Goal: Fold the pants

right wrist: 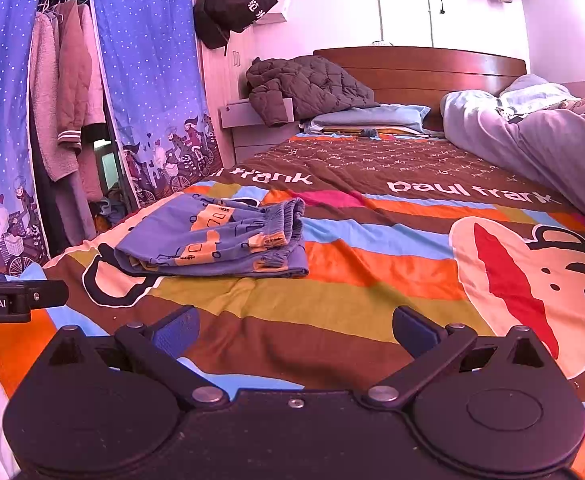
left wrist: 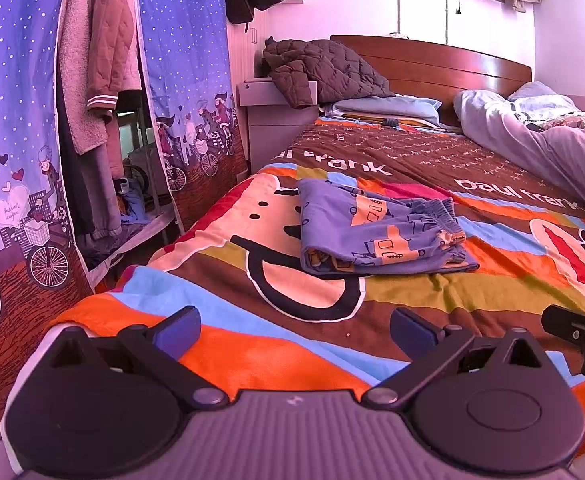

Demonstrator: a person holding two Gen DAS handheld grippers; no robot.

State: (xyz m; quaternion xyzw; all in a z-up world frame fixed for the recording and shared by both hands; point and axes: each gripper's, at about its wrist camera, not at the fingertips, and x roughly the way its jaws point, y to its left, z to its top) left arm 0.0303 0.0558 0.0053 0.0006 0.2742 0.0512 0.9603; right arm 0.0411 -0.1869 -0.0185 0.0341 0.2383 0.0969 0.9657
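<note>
The blue patterned pants (left wrist: 376, 232) lie folded into a compact bundle on the striped bedspread (left wrist: 252, 352), with the elastic waistband on the right. They also show in the right wrist view (right wrist: 216, 240), ahead and to the left. My left gripper (left wrist: 294, 330) is open and empty, well short of the pants. My right gripper (right wrist: 296, 330) is open and empty, to the right of the bundle and nearer than it. Part of the right gripper shows at the right edge of the left wrist view (left wrist: 576, 328). Part of the left gripper shows at the left edge of the right wrist view (right wrist: 16, 300).
A crumpled grey duvet (left wrist: 540, 136) lies on the right side of the bed. A dark quilted jacket (left wrist: 320, 68) sits on the nightstand and pillow by the headboard (left wrist: 444, 64). A fabric wardrobe (left wrist: 16, 120) with hanging clothes stands left of the bed.
</note>
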